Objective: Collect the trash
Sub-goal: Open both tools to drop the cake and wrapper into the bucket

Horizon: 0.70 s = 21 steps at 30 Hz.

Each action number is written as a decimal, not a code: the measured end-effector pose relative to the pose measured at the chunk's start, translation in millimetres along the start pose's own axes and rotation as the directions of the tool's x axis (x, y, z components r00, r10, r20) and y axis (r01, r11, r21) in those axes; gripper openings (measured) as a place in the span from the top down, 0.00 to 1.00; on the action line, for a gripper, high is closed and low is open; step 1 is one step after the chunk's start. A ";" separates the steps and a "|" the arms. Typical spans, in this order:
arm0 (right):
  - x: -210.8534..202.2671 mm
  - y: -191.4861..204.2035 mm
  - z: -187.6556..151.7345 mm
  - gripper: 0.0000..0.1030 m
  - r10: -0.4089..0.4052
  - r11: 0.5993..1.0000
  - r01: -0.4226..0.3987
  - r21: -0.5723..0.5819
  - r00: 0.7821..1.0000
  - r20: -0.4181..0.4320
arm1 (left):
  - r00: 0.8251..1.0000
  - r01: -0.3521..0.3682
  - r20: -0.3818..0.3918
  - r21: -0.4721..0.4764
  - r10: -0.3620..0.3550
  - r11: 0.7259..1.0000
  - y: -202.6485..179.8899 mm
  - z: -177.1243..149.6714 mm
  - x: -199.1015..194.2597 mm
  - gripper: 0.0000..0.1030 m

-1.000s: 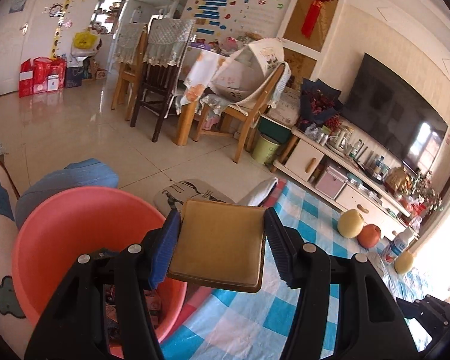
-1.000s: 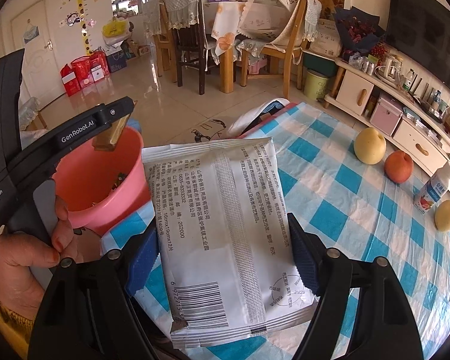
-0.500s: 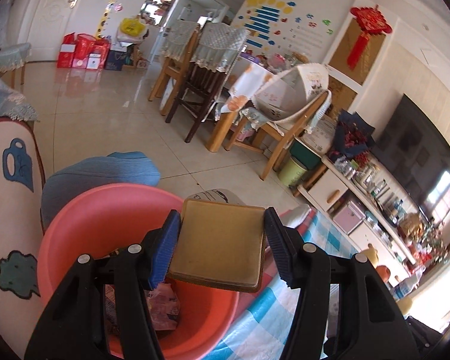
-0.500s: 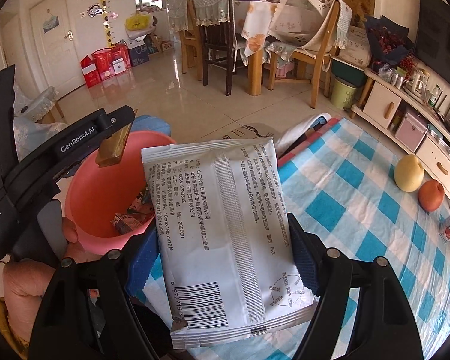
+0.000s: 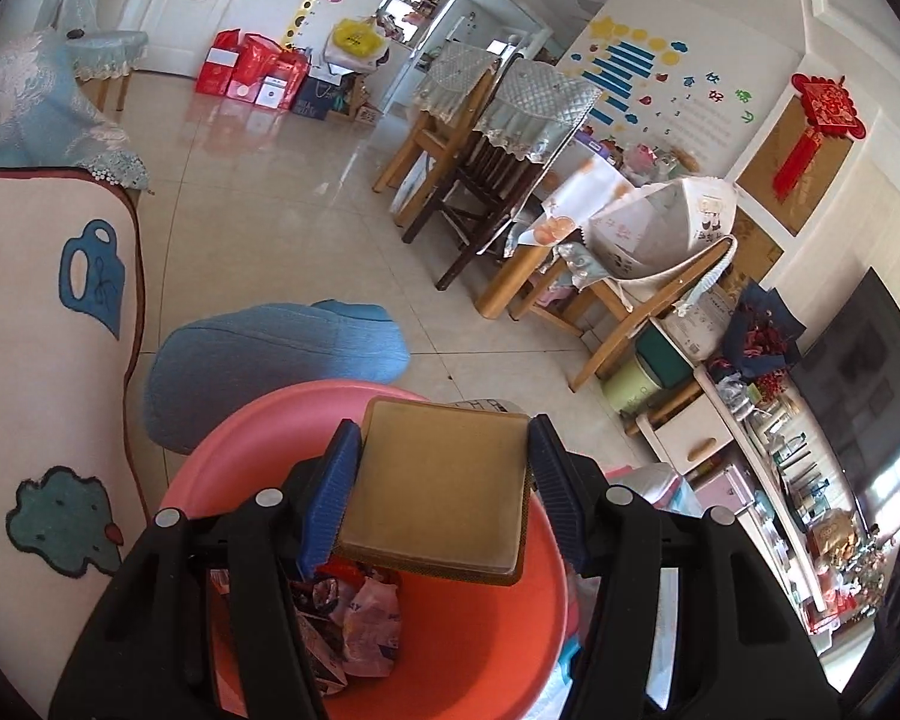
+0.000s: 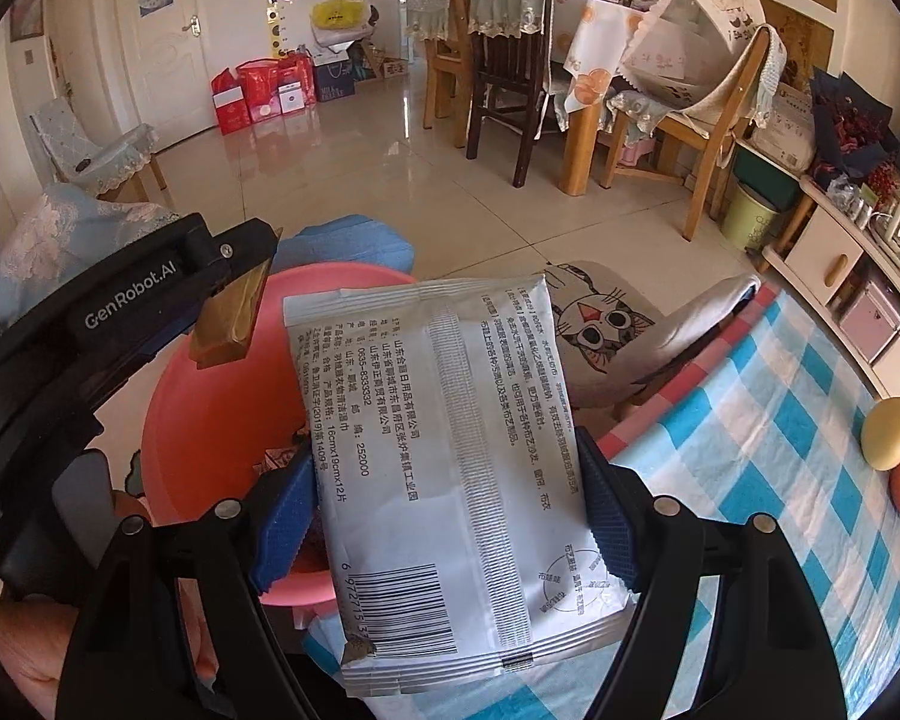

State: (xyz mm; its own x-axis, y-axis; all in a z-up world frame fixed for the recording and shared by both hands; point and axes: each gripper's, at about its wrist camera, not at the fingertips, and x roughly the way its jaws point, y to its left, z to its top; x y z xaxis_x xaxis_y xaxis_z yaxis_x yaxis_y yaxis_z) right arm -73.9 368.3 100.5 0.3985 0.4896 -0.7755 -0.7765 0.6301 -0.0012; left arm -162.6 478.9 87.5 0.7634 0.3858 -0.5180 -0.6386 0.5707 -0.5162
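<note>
"GenRobot.AI" on left gripper [image 6: 228,330], "252000" and barcode on white packet [image 6: 450,468]

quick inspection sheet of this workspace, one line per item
surface: blue-and-white checked tablecloth, bare near the bin
job's things: pink bin with wrappers inside; gold packet; white pouch
clutter: yellow fruit and a red one on the cloth
grippers: left gripper shut on the gold packet above the bin; right gripper shut on the white pouch
cables: nothing seen
surroundings: tiled floor, dining chairs, cat cushion
</note>
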 end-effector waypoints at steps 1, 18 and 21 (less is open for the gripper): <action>4.4 2.5 1.2 0.24 0.002 1.000 -0.002 -0.004 1.000 -0.004 | 1.000 -0.003 0.001 0.000 0.003 1.000 1.2 1.0 0.6 0.43; 37.3 4.9 -3.7 0.14 -0.006 1.000 0.006 0.016 1.000 -0.023 | 0.994 -0.110 -0.009 0.016 0.110 0.994 2.8 4.1 9.3 0.28; 32.2 1.4 -8.4 0.14 -0.016 1.000 0.017 0.026 1.000 -0.010 | 0.991 -0.131 0.004 0.030 0.131 0.991 0.6 3.6 7.8 0.22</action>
State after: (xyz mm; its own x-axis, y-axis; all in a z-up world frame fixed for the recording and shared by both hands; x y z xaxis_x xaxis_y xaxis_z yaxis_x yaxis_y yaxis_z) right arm -66.2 379.9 70.2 0.4063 0.4732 -0.7817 -0.7570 0.6534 0.0021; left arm -156.7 484.8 85.6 0.6738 0.4596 -0.5786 -0.7297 0.5367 -0.4236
